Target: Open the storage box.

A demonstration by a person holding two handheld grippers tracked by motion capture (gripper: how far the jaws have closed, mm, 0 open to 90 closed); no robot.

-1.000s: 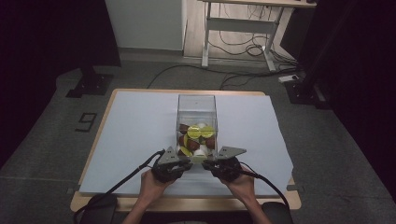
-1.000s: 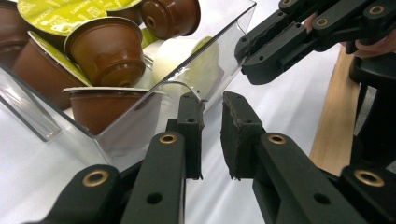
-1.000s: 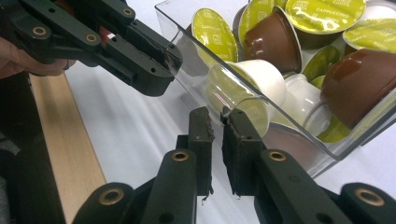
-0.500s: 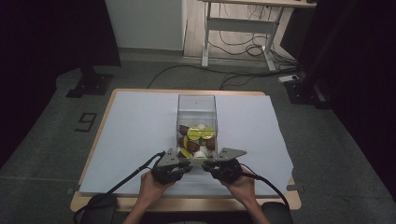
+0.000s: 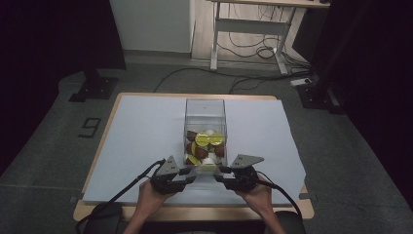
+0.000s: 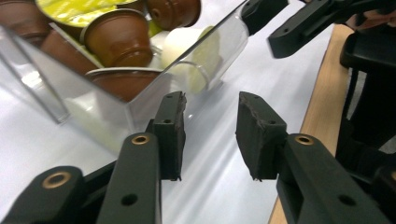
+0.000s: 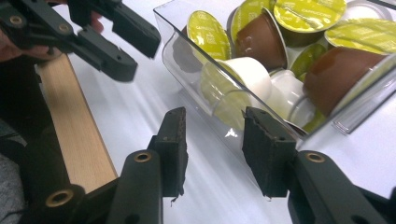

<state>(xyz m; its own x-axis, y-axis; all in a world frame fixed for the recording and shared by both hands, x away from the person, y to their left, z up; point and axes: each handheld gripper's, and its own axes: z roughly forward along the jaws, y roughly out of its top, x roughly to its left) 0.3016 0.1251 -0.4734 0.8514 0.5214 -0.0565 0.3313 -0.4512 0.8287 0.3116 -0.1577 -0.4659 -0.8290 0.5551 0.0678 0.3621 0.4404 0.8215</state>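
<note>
Our jaws stand apart on both sides, holding nothing. On the left gripper [image 6: 210, 135], the inner jaw sits just beside the near corner of the clear box [image 6: 140, 100]; whether it touches the wall, we cannot tell. The right gripper [image 7: 212, 149] mirrors this, with the box's [image 7: 261, 112] near wall just ahead of its jaws and its far jaw close against the plastic.

So the box lies straight ahead of both pairs of jaws and between them, its long axis running away from us across the tabletop [image 5: 146, 131]. It holds coffee capsules [image 5: 204, 146], brown, cream and green-lidded, heaped toward the near end. Neither hand is clearly nearer; we judge the two about level at the near corners.

Behind the jaws the tabletop's wooden edge is close, so there is little room to draw back. To either side and beyond the box, the white sheet lies open for sliding or turning.
</note>
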